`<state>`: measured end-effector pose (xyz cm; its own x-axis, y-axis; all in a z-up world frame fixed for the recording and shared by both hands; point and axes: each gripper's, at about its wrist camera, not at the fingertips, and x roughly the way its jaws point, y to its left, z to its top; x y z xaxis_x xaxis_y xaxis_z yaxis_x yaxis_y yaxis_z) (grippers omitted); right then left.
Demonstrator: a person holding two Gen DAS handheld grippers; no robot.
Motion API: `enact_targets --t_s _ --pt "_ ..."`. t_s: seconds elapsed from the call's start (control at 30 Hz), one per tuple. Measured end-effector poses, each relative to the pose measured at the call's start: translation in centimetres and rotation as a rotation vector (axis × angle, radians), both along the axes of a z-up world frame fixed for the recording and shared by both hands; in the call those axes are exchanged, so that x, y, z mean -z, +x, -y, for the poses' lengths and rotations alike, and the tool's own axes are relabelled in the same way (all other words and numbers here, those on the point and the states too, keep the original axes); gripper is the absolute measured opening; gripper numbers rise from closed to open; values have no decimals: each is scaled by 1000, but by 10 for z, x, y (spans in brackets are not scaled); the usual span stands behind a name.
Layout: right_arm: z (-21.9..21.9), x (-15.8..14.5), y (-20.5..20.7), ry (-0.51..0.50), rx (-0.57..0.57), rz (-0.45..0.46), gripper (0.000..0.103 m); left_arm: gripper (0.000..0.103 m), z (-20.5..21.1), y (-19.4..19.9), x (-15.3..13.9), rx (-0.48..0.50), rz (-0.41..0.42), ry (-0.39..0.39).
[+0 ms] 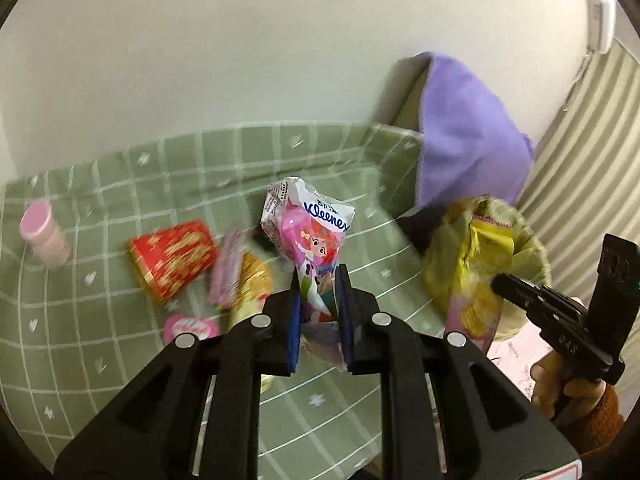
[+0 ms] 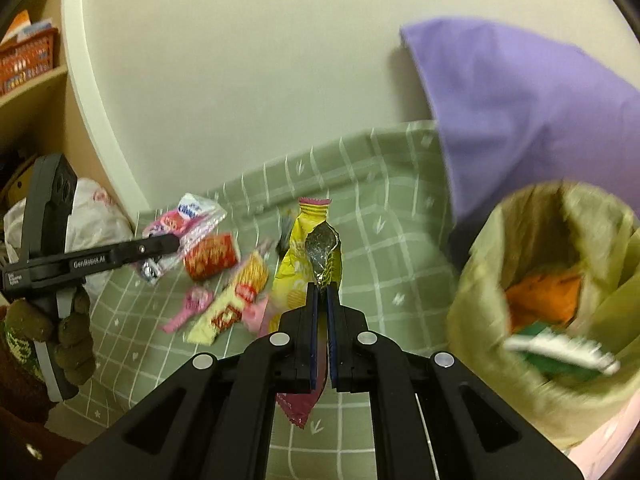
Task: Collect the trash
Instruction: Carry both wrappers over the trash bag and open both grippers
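I'm over the green checked cloth (image 1: 120, 360), probably a bed cover, with a purple pillow (image 2: 520, 112) far right against the wall. To the right sits the bin with its yellow-green liner bag (image 2: 500, 280) gaping open, an orange scrap and a green-and-white pack already inside. That's where I reckon both of these go.

My left tongs (image 1: 320, 312) are pinched onto the lower half of a Kleenex tissue pack (image 1: 308, 232), its cartoon print facing me, held clear of the cloth. It looks soft and nearly weightless; the film bulges above the pads, so a low, mid-body hold should keep it from flopping.

My right tongs (image 2: 321, 336) are clamped right down, with a yellow snack wrapper (image 2: 304, 272) between the pads, its torn mouth showing foil. Thin, crinkly and slick, I'd say: grip on flat foil, not the ragged edge.

Left on the cloth, in a loose cluster: a red-and-gold carton (image 1: 172, 264), a yellow-and-red wrapper (image 2: 240, 296), small pink wrappers (image 2: 192, 304), a pink heart-shaped lid (image 1: 191, 328). Far left stands a pink cylinder tub (image 1: 42, 232), which may not be trash.
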<state>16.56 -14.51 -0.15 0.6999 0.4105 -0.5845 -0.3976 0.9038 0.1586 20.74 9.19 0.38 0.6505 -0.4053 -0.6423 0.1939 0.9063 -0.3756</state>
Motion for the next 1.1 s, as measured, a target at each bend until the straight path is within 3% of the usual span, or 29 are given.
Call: enact_targets --t_s 0.23,0.47,0.73,0.9,1.1 --pt "64 -58 -20 -29 138 157 6 15 63 13 -39 175 77 -67" --pt "157 -83 -38 -50 360 217 6 15 158 20 -33 381 46 -80" --pt "194 -62 -29 -72 392 157 6 15 259 21 -15 609 -29 -82" --pt "203 -41 -7 -63 371 118 6 15 296 29 10 642 -91 -21" --pt "213 -24 17 -58 336 80 6 14 310 55 26 610 -99 28"
